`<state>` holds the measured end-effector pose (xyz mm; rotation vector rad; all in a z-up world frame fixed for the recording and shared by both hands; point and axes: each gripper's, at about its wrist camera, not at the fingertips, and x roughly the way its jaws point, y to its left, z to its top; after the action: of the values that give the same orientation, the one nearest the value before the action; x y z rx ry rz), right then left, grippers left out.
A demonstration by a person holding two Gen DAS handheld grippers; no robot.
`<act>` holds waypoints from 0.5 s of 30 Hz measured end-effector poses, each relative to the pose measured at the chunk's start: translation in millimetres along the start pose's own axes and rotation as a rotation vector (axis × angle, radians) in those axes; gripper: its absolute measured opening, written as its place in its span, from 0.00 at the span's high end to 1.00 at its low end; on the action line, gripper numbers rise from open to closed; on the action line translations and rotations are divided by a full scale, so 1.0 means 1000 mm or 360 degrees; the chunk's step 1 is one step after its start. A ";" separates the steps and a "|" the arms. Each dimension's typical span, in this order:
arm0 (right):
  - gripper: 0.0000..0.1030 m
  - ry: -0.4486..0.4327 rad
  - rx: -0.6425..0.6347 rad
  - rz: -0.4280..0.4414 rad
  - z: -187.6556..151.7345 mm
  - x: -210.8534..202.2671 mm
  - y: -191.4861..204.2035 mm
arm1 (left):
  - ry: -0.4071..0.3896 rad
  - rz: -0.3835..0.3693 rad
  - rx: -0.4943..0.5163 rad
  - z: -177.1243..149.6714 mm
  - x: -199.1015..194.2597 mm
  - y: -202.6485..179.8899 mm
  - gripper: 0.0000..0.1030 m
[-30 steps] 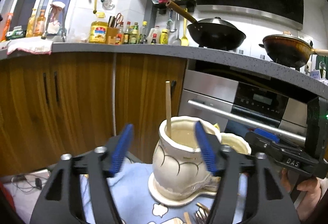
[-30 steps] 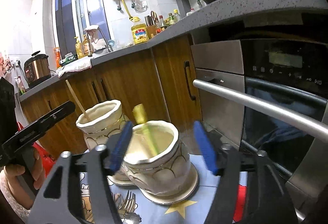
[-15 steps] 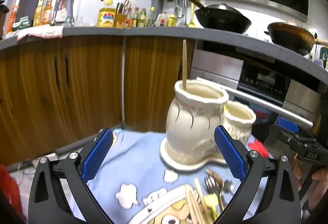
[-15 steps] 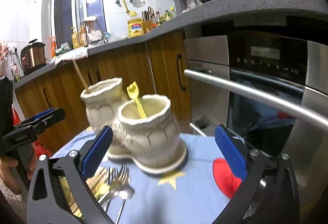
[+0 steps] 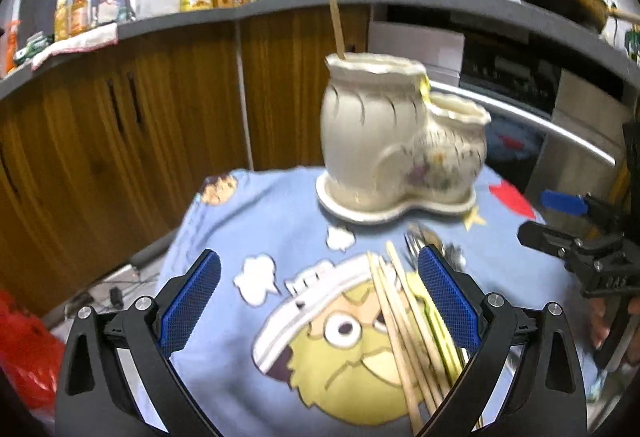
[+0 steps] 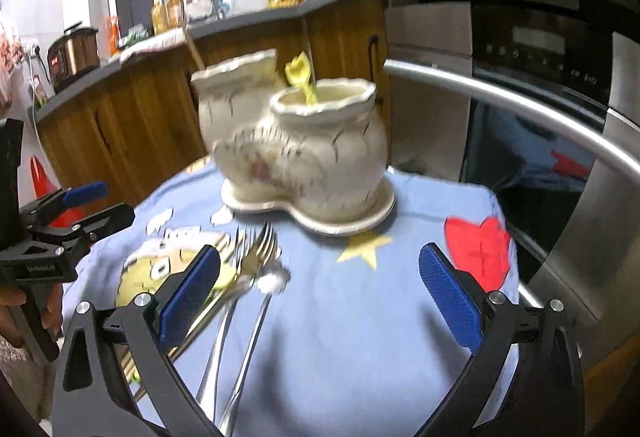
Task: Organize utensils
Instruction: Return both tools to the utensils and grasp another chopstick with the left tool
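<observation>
Left gripper (image 5: 318, 301) agape, empty; chopsticks (image 5: 404, 321) just beside its right finger, long axis along approach. Right gripper (image 6: 320, 293) agape, empty, forks (image 6: 252, 249) by left finger.

The left wrist camera sat just behind its tool (image 5: 318, 301), low over the tabletop (image 5: 248, 213), and faced the wooden cabinets (image 5: 120, 125) and the oven (image 5: 520, 85). The right wrist camera rode behind the other tool (image 6: 320, 301), equally low and close, and faced more toward the oven door (image 6: 540, 141), with the window at far left. Both views shared the cream double holder (image 5: 384, 141) (image 6: 304, 153), the blue cartoon cloth (image 5: 280, 237) (image 6: 400, 261) and the loose utensils (image 5: 404, 313) (image 6: 248, 277). Each camera caught the opposite tool at its frame edge, the right one (image 5: 576, 225) and the left one (image 6: 76, 205).
</observation>
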<state>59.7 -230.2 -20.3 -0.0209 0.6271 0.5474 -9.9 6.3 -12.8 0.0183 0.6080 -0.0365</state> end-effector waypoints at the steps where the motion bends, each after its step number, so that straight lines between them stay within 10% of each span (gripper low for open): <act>1: 0.04 0.0013 0.0007 0.0006 0.000 0.001 0.000 | 0.0022 -0.0006 0.0007 -0.002 0.001 -0.001 0.05; 15: 0.05 0.0157 -0.0039 0.0055 -0.007 0.012 0.007 | 0.0347 0.0050 0.0097 -0.027 0.020 -0.011 0.08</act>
<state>60.8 -219.9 -31.7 -0.0605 0.7183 0.5900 -9.2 -4.2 -46.1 0.0921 0.8242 -0.0227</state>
